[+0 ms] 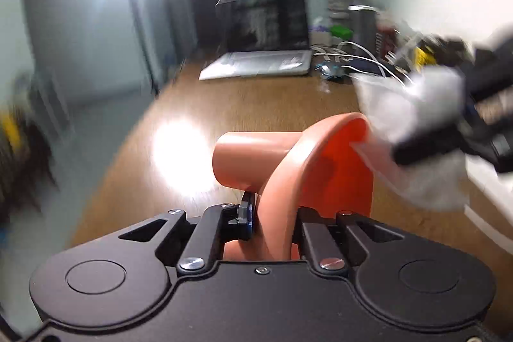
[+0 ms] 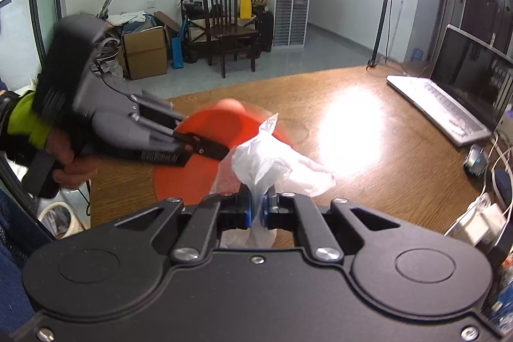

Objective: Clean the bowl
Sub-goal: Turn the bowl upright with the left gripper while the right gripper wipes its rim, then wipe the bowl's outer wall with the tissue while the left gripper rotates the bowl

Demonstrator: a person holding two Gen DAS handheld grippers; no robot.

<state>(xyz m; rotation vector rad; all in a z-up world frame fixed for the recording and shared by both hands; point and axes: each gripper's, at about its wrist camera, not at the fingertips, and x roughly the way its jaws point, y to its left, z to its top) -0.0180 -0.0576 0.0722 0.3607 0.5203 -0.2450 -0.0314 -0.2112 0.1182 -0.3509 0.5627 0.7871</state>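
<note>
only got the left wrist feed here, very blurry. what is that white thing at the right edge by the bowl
Observer: A crumpled white tissue, pinched between the right gripper fingers.
Operator: is it on the bowl yet
Observer: It overlaps the orange bowl in the right wrist view, but that view cannot confirm contact.
Operator: how does my left gripper look from there
Observer: The left gripper holds the bowl by its near rim, a hand on its handle.
Operator: anything behind me
Observer: A dark wooden chair and a cardboard box on the floor.
</note>
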